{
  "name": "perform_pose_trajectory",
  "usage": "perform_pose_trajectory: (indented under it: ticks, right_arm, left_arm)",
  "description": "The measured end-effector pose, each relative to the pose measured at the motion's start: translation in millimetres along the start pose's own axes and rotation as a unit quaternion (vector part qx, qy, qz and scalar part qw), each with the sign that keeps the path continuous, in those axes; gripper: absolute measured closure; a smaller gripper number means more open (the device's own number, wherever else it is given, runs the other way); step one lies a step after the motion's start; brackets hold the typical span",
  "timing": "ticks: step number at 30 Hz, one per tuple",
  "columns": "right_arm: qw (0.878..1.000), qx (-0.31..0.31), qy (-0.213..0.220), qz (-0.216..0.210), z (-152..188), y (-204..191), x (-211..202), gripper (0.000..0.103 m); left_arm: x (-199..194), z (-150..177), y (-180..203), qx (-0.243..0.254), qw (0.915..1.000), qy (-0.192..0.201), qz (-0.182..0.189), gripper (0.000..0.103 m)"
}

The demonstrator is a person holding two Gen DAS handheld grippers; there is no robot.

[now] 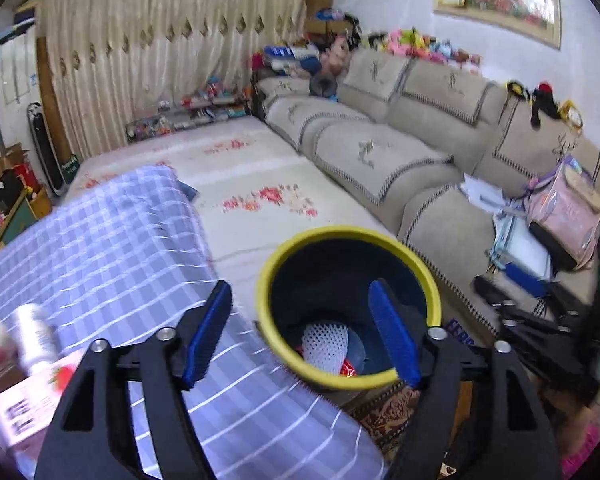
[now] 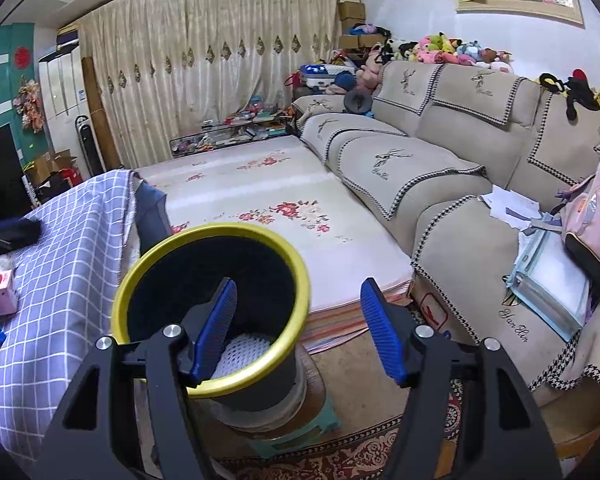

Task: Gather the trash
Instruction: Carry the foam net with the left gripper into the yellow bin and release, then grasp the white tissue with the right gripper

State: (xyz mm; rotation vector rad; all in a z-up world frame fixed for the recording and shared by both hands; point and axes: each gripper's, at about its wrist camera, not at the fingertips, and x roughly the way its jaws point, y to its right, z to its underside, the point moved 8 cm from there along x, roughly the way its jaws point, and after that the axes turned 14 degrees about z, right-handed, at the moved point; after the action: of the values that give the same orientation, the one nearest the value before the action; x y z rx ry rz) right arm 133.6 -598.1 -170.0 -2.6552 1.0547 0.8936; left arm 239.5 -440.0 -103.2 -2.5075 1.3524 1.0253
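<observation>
Both tools are released and grasp nothing: the left tool hangs above the yellow-rimmed bin, the right tool near its rim. White mesh foam wrap lies inside. Better swing left toward the table, where a white bottle waits.

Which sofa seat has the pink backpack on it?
The nearest seat, at the sofa's right end: the pink backpack and papers lie there; the other seats are bare.
</observation>
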Motion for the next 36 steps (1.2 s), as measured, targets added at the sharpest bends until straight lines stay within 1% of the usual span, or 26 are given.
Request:
perform_pose_trajectory:
  ticks: [3, 5, 6, 7, 9, 10, 12, 14, 16, 17, 21, 22, 24, 25, 26, 27, 31, 33, 36]
  right_arm:
    - [1.0, -0.01, -0.004, -0.019, 5.3, -17.4, -6.0, 0.041]
    - [0.999, -0.019, -0.004, -0.036, 9.0, -33.2, -13.1, 0.041]
    - [0.999, -0.025, -0.004, -0.047, 11.1, -42.8, -17.9, 0.041]
    - [0.997, -0.034, -0.003, -0.062, 14.2, -56.7, -24.6, 0.041]
    - [0.994, -0.055, -0.003, -0.09, 21.9, -83.5, -37.4, 0.041]
    - [0.993, -0.065, -0.003, -0.102, 26.0, -95.3, -42.9, 0.041]
    - [0.986, -0.093, -0.006, -0.138, 37.5, -128.7, -58.1, 0.041]
    - [0.979, -0.12, -0.008, -0.167, 48.9, -159.5, -73.9, 0.041]
    - [0.97, -0.142, -0.008, -0.196, 58.1, -185.7, -91.1, 0.041]
    - [0.964, -0.152, -0.008, -0.217, 63.3, -200.5, -103.2, 0.041]
    - [0.939, -0.188, 0.002, -0.286, 80.4, -248.3, -154.5, 0.041]
    - [0.931, -0.199, 0.004, -0.306, 86.0, -260.5, -169.7, 0.041]
    - [0.918, -0.217, 0.007, -0.332, 94.5, -279.1, -191.5, 0.041]
    - [0.913, -0.225, 0.009, -0.341, 99.4, -287.3, -200.7, 0.041]
    - [0.905, -0.237, 0.01, -0.352, 107.1, -297.3, -212.1, 0.041]
    - [0.899, -0.248, 0.01, -0.362, 114.8, -306.1, -221.6, 0.043]
    - [0.884, -0.283, -0.002, -0.371, 144.1, -332.4, -237.5, 0.05]
    - [0.881, -0.288, -0.017, -0.375, 153.1, -341.8, -237.9, 0.056]
    - [0.878, -0.295, -0.035, -0.376, 160.4, -353.6, -232.0, 0.059]
  left_arm:
    - [-56.9, 6.8, -12.8, -0.011, 0.9993, 0.032, -0.016, 0.026]
    - [-95.4, 15.8, -27.2, -0.024, 0.9978, 0.052, -0.034, 0.026]
    - [-119.1, 22.3, -37.8, -0.032, 0.9963, 0.063, -0.048, 0.025]
    - [-132.1, 26.6, -44.4, -0.037, 0.9952, 0.069, -0.058, 0.025]
    - [-170.7, 43.0, -65.7, -0.052, 0.9907, 0.083, -0.094, 0.024]
    - [-193.0, 52.7, -77.8, -0.061, 0.9871, 0.092, -0.116, 0.023]
    - [-223.0, 67.0, -94.5, -0.072, 0.9812, 0.101, -0.148, 0.022]
    - [-257.2, 88.4, -114.8, -0.091, 0.9727, 0.11, -0.183, 0.021]
    - [-284.5, 108.7, -132.4, -0.115, 0.9658, 0.119, -0.2, 0.02]
    - [-300.9, 123.1, -143.3, -0.131, 0.9608, 0.122, -0.212, 0.02]
    - [-336.1, 161.0, -166.1, -0.161, 0.9489, 0.13, -0.238, 0.02]
    - [-339.7, 165.3, -168.6, -0.164, 0.9477, 0.131, -0.24, 0.02]
    - [-349.4, 175.4, -176.4, -0.173, 0.9451, 0.134, -0.243, 0.02]
    - [-353.9, 181.0, -178.3, -0.176, 0.9445, 0.137, -0.242, 0.02]
    - [-354.1, 182.1, -177.7, -0.177, 0.9443, 0.138, -0.24, 0.02]
    - [-354.8, 183.5, -176.6, -0.179, 0.9443, 0.139, -0.239, 0.02]
    - [-358.2, 191.9, -172.6, -0.18, 0.945, 0.144, -0.232, 0.02]
    - [-359.0, 195.7, -171.0, -0.18, 0.9452, 0.144, -0.231, 0.02]
    - [-362.3, 201.6, -174.3, -0.183, 0.9439, 0.142, -0.236, 0.02]
